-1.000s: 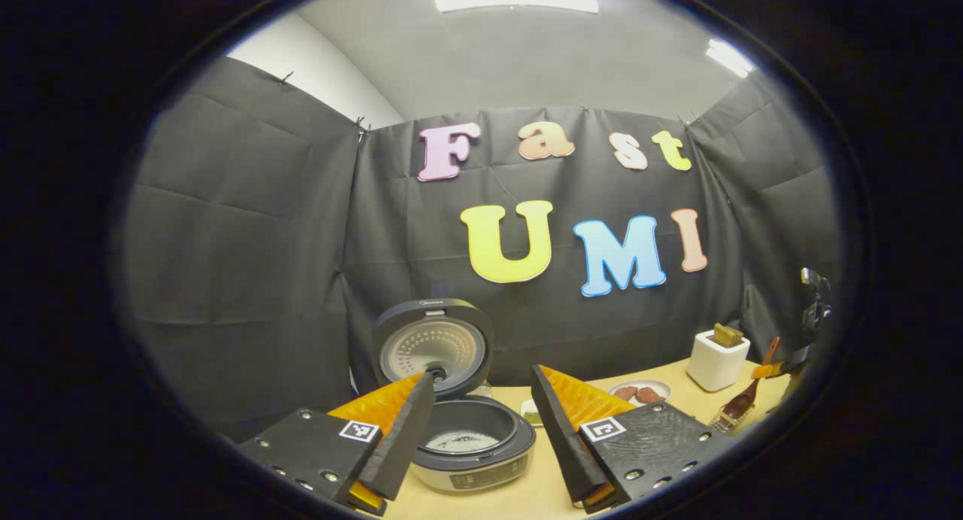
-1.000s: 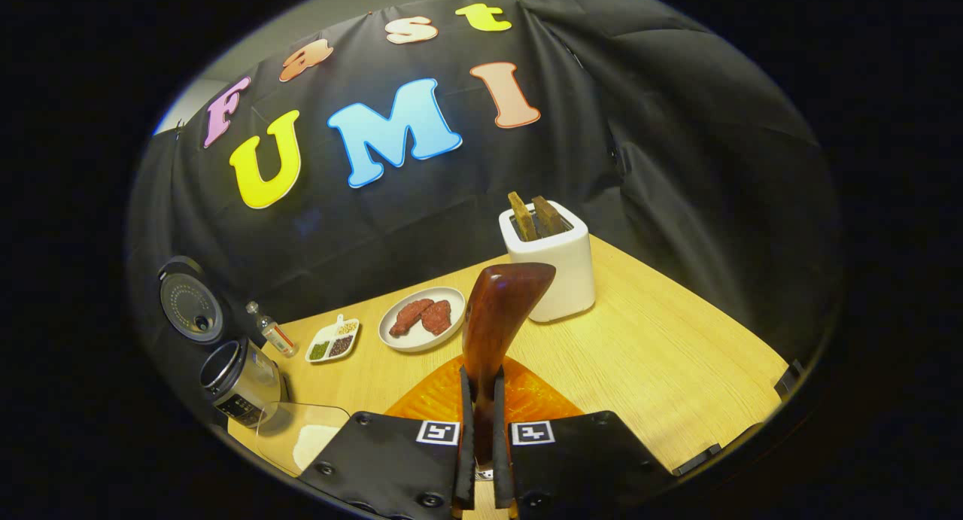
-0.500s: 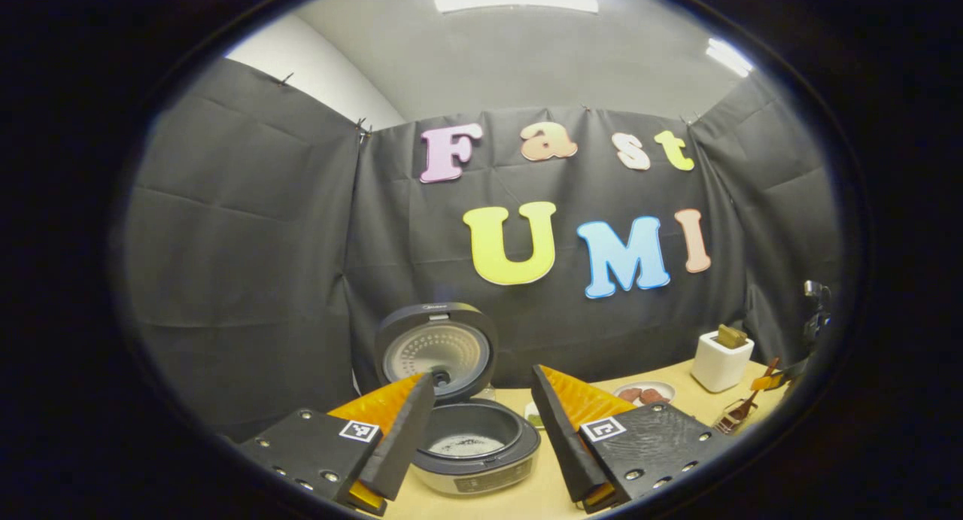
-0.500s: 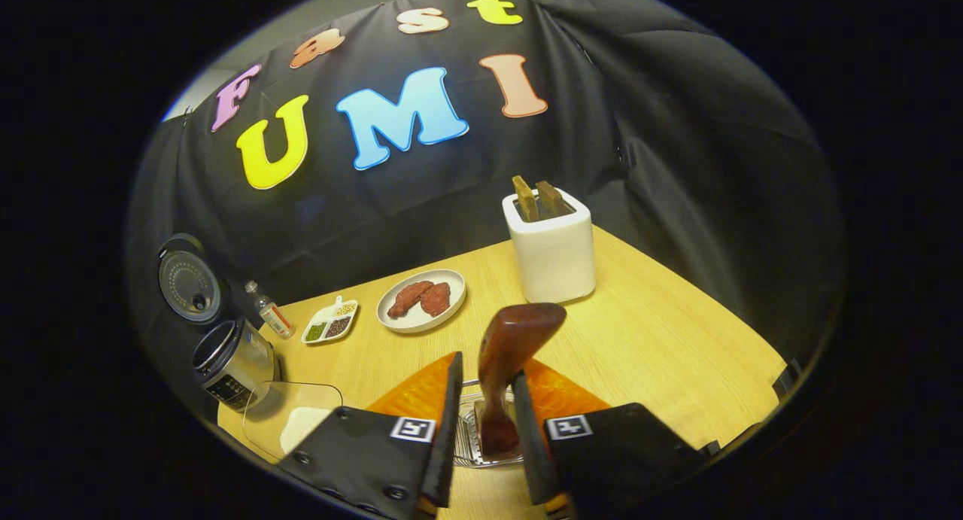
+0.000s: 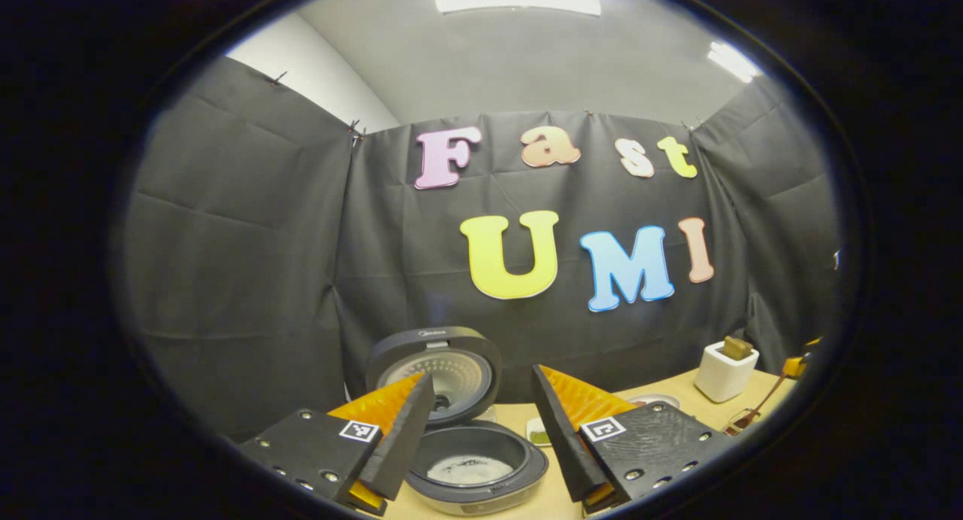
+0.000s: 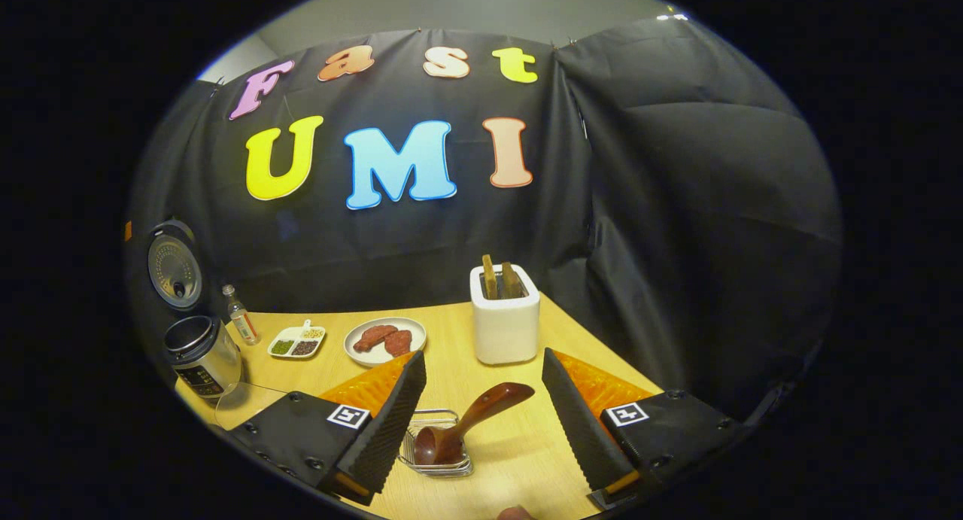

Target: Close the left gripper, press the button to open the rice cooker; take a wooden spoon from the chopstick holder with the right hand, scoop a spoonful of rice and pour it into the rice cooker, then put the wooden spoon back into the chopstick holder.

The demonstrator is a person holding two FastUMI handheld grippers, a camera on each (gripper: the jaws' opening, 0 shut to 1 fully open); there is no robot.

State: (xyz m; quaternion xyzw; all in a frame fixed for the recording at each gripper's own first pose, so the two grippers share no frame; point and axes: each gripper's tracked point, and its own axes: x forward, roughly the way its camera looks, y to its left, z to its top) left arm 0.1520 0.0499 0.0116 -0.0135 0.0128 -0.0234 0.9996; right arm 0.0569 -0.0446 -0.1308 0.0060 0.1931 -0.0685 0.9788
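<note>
on the table [image 6: 647, 339], seen in the right gripper view, the rice cooker [image 6: 199, 354] stands at about nine o'clock with its lid [image 6: 173, 264] swung up and back. a white toaster [image 6: 504, 320] with two slices in it sits toward twelve o'clock, a plate of meat [image 6: 385, 341] and a small divided dish [image 6: 297, 342] lie between it and the cooker, and a small bottle [image 6: 241, 324] stands just beside the cooker.

the right gripper [image 6: 481, 411] has its fingers spread wide, touching nothing. between them, nearer the finger at nine o'clock, the wire chopstick holder [image 6: 436, 452] sits on the table with the wooden spoon [image 6: 470, 422] resting in it, bowl down, handle leaning toward two o'clock, apart from both fingers.

in the left gripper view the left gripper [image 5: 481, 422] is also spread open, and the rice cooker [image 5: 474, 463] lies between its fingers, farther off, pot open with white rice at the bottom and lid [image 5: 436, 369] upright behind. the toaster [image 5: 726, 369] and spoon [image 5: 745, 418] show at three o'clock.
</note>
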